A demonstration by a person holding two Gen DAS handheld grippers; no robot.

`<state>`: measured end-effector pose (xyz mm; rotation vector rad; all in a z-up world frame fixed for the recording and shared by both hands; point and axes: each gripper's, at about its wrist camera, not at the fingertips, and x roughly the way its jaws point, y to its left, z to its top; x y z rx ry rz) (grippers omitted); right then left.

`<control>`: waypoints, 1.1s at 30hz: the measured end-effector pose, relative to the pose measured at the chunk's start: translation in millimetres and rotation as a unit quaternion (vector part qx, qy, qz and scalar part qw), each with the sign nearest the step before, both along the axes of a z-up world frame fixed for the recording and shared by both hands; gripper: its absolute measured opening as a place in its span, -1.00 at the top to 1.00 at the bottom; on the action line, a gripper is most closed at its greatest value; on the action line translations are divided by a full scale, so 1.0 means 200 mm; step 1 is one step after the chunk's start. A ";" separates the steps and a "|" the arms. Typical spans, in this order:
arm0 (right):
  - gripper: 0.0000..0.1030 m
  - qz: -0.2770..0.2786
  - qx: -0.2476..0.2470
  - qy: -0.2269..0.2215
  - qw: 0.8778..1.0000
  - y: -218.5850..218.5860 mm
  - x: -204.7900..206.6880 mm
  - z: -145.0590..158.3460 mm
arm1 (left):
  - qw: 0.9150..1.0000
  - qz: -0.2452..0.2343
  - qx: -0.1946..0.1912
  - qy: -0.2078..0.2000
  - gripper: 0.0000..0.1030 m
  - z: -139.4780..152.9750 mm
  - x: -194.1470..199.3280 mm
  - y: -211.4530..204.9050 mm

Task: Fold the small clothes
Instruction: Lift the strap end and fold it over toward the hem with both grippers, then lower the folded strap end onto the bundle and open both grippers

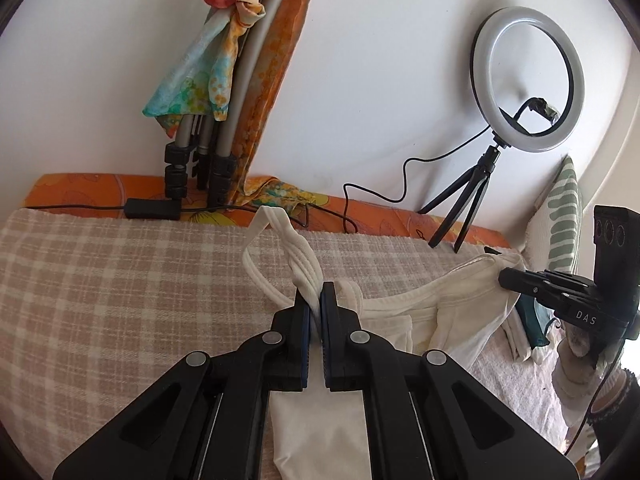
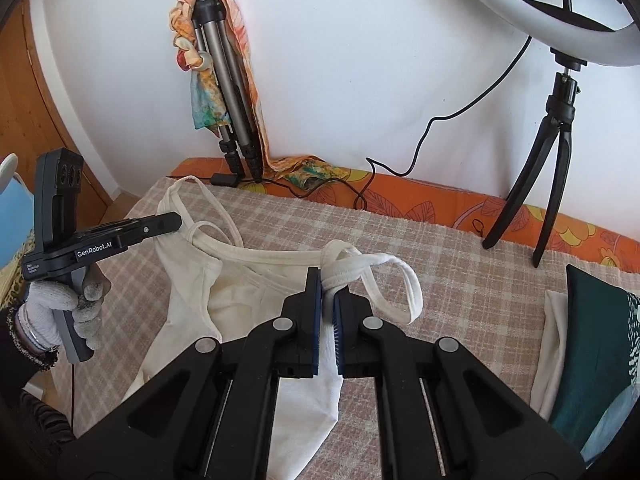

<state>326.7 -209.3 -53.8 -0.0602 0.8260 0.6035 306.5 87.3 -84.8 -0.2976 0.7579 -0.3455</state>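
Observation:
A white tank top hangs stretched between both grippers above the beige checked cloth. My left gripper is shut on one bunched shoulder strap, and the strap's loop sticks up beyond the fingertips. My right gripper is shut on the other strap, whose loop curls off to the right. In the left wrist view the tank top runs across to the right gripper. In the right wrist view the left gripper is at the far left, held by a gloved hand. The top's lower part is hidden under the gripper bodies.
A ring light on a small black tripod stands at the back right, its cable trailing along the orange floral sheet. A folded tripod wrapped in a colourful scarf leans on the wall. Folded dark green and white clothes lie at the right.

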 end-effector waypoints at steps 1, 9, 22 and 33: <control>0.88 -0.001 0.004 -0.002 1.000 -0.01 -0.05 0.02 | 1.000 0.002 -0.001 -0.004 0.93 0.02 -0.05 0.00; 0.87 -0.015 0.026 -0.008 1.000 -0.10 -0.50 0.04 | 1.000 0.024 -0.018 -0.008 0.93 0.03 -0.47 -0.02; 0.87 -0.033 0.022 0.029 0.999 -0.23 -1.02 -0.24 | 0.999 0.021 0.003 0.045 0.90 -0.19 -1.02 -0.07; 0.77 0.022 0.005 0.044 0.999 -0.29 -1.23 -0.07 | 0.995 -0.047 0.083 -0.012 0.83 0.13 -1.14 -0.12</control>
